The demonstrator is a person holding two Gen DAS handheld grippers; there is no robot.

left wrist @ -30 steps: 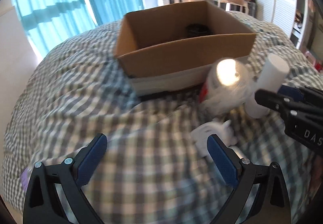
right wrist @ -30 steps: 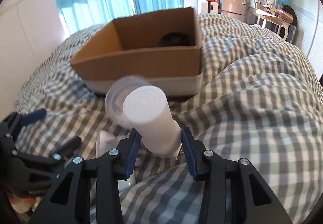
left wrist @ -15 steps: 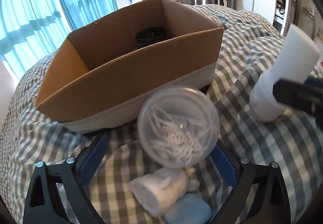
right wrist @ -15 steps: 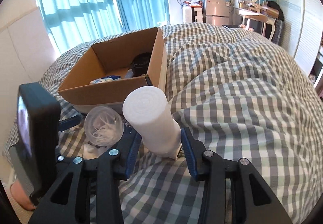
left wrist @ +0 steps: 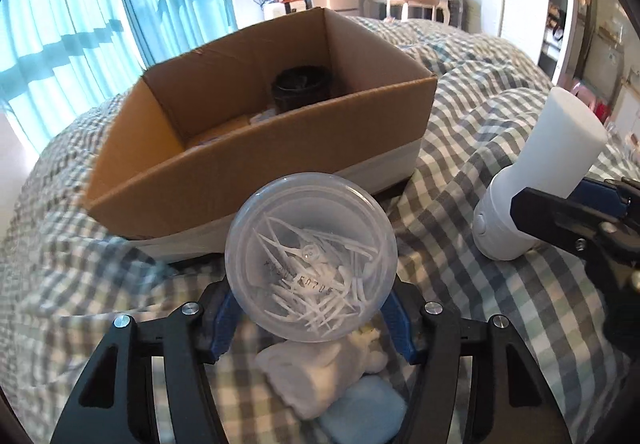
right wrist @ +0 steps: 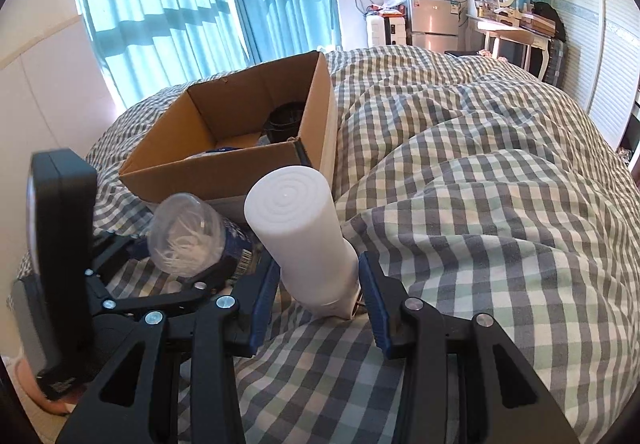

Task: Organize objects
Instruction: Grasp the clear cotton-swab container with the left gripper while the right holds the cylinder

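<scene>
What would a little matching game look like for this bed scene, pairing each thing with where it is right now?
Things:
1. clear round plastic jar of white picks
2. white plastic cylinder bottle
3. black round container
4. white rolled cloth

Places:
A. inside the brown cardboard box
B. lying on the checked quilt under the jar
C. between the left gripper's jaws
D. between the right gripper's jaws

Pairs: 1-C, 2-D, 3-A, 4-B

Checked grey-and-white quilt (right wrist: 480,203) over the bed; on it, open cardboard box (left wrist: 256,179), white rolled cloth (left wrist: 320,376) and pale blue pad (left wrist: 360,416) alongside.
</scene>
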